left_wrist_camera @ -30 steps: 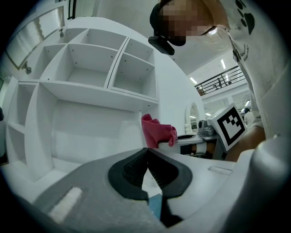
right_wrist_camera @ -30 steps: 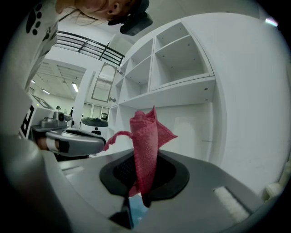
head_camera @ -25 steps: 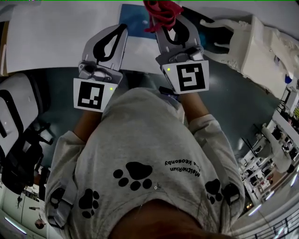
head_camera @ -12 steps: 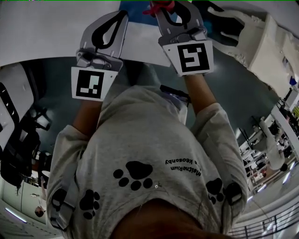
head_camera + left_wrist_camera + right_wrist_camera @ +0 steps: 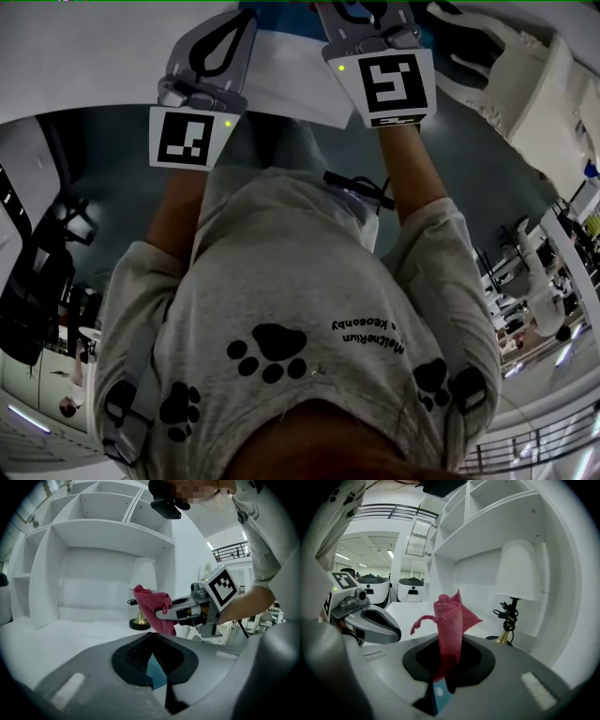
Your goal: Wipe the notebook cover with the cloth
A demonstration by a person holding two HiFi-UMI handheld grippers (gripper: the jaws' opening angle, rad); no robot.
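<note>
Checked right tool point(image 5: 449, 641) first: shut tight on the cloth point(image 5: 450, 613), pink and bunched, standing up out of the jaws with one loose strip curling toward the left. Checked left tool point(image 5: 151, 637) next: closed tip to tip, nothing gripped.

Sighted the notebook point(image 5: 157, 671) as a blue patch through the slot beneath each pair of jaws, so placed flat on the white tabletop point(image 5: 65, 634) directly under both tools. Unable to confirm from either gripper view whether the left tips press on the cover, or whether the cloth touches it.

Compared against the head view of one second ago. Recorded both tools carried forward, away from the body. Lost sight of the cloth past the top edge of that view. Left with barely a sliver of the notebook there, against a plain blue panel before.

Judged as a reach out over the cover, either the outward leg of a wiping stroke or the approach to one. No wiped area open to verification.

Further out, noted a lamp point(image 5: 514, 573) on a brass base just beyond the tools, and white shelving point(image 5: 103, 531) behind it.
</note>
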